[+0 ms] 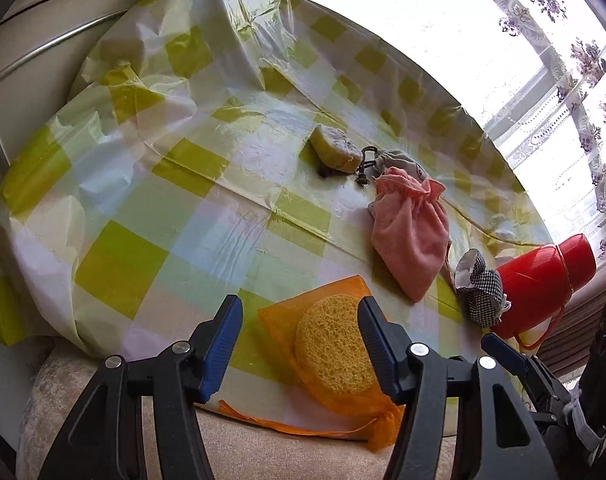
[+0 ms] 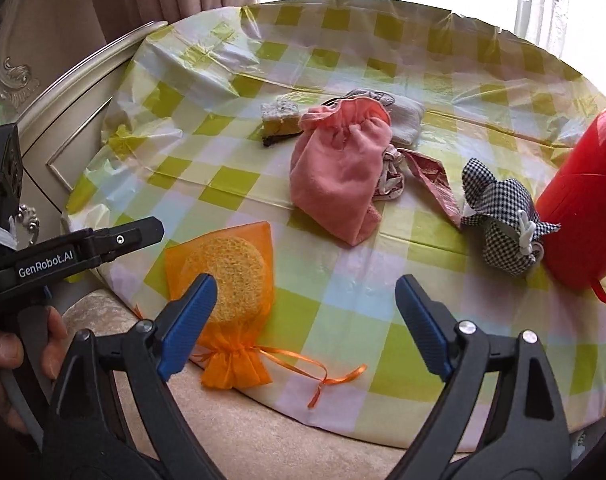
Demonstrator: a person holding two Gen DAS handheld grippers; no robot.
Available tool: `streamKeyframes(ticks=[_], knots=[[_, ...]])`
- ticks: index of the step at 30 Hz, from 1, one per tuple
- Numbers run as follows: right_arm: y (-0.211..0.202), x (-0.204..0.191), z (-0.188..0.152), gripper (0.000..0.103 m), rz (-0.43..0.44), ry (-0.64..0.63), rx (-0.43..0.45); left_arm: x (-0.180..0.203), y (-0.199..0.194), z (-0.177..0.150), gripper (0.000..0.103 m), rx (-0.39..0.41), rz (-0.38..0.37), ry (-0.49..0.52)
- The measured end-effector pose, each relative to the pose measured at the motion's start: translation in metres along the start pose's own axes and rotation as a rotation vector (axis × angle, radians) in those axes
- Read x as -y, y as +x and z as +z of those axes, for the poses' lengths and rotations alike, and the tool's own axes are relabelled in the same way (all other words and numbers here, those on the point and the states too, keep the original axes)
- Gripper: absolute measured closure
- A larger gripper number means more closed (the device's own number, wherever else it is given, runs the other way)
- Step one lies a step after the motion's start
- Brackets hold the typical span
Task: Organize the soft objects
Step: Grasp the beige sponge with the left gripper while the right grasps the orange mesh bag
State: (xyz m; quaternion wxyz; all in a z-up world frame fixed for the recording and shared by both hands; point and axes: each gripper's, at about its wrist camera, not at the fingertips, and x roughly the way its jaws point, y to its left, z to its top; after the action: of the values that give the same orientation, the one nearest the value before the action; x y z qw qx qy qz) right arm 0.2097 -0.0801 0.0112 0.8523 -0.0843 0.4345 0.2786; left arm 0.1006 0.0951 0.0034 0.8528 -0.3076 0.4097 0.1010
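Both hand-held grippers hung over the near edge of the round surface, which was covered in a yellow-green and white checked plastic cloth. The left hand-held gripper had its blue-padded jaws parted, with nothing pinched; seen from its own camera, the orange mesh drawstring pouch holding a round yellow sponge lay below and between the jaws, untouched. The right hand-held gripper was spread wide and empty, hovering just right of that orange pouch over bare cloth. No earlier view was given, so only this stance can be told.

Beyond the orange pouch, toward the middle of the surface, lay a pink velvet drawstring bag. Behind the pink bag sat a rectangular yellow sponge with a pale scouring face and a grey drawstring bag, partly hidden. Right of the pink bag lay a black-and-white houndstooth fabric pouch, touching a red plastic thermos jug at the surface's right edge. A person's hand gripped the left tool's handle.
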Motion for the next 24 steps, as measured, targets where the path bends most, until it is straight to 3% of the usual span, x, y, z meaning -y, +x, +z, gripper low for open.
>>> streamKeyframes(ticks=[3, 11, 19, 24], knots=[[0.021, -0.024, 0.001, 0.008, 0.032, -0.088, -0.066, -0.013, -0.002, 0.004, 0.036, 0.020, 0.022, -0.054], [0.060, -0.053, 0.000, 0.008, 0.066, -0.195, -0.178, -0.029, 0.000, 0.017, 0.033, 0.043, 0.038, -0.083], [0.087, -0.062, 0.001, 0.008, 0.043, -0.225, -0.227, -0.027, 0.013, 0.042, 0.030, 0.082, 0.047, -0.048], [0.094, -0.064, 0.005, 0.011, 0.016, -0.221, -0.210, -0.020, 0.028, 0.060, 0.029, 0.096, 0.048, -0.022]])
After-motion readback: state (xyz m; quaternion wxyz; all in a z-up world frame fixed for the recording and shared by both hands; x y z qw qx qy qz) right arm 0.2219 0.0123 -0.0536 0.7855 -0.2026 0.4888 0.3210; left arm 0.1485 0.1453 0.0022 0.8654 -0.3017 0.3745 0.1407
